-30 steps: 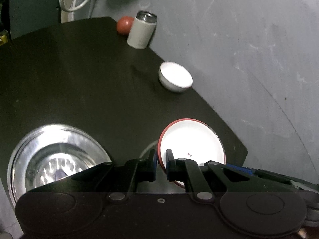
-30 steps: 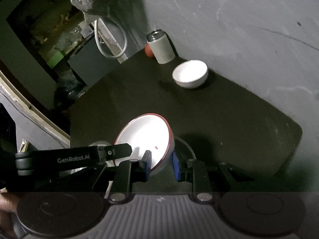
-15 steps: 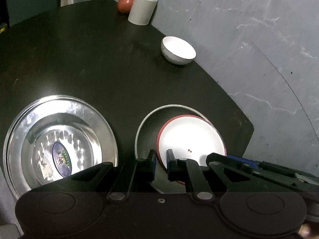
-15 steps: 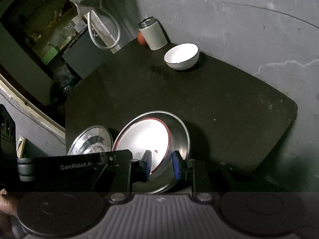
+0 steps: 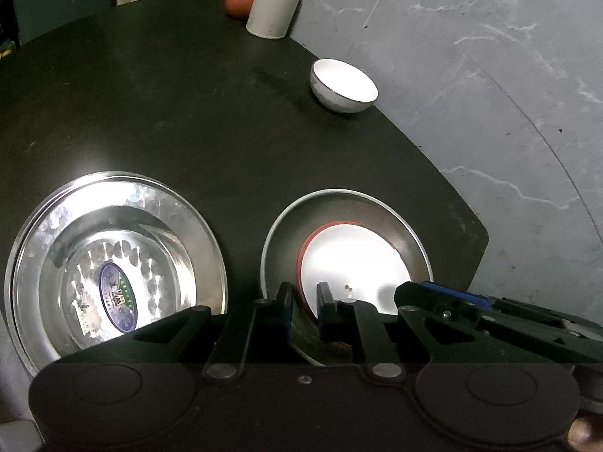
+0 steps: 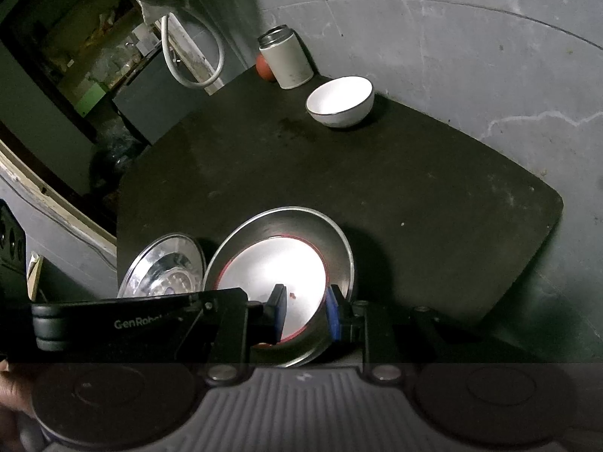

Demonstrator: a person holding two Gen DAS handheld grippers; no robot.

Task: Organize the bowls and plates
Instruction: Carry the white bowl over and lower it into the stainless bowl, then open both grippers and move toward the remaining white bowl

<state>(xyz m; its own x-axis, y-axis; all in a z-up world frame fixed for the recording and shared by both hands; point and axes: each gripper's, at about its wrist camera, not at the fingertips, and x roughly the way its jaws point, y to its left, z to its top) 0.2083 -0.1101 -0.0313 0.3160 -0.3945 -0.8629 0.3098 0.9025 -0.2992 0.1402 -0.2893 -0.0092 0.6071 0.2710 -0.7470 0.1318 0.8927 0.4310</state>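
The red-rimmed white plate [image 5: 350,260] has come down and is now sitting inside the round steel bowl [image 5: 361,207] near the counter's [image 5: 169,113] right edge. The left tool [image 5: 303,301] and right tool [image 6: 304,314] are each pinching its rim, jaws narrowly apart. Left of it a shiny steel dish [image 5: 113,263] is showing an oval sticker, unreadable; "GenRobot" is showing on the left tool.

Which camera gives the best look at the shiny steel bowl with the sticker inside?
The left wrist view: the steel bowl is whole, with its oval sticker showing. In the right wrist view the bowl is edge-on and partly hidden behind the left gripper.
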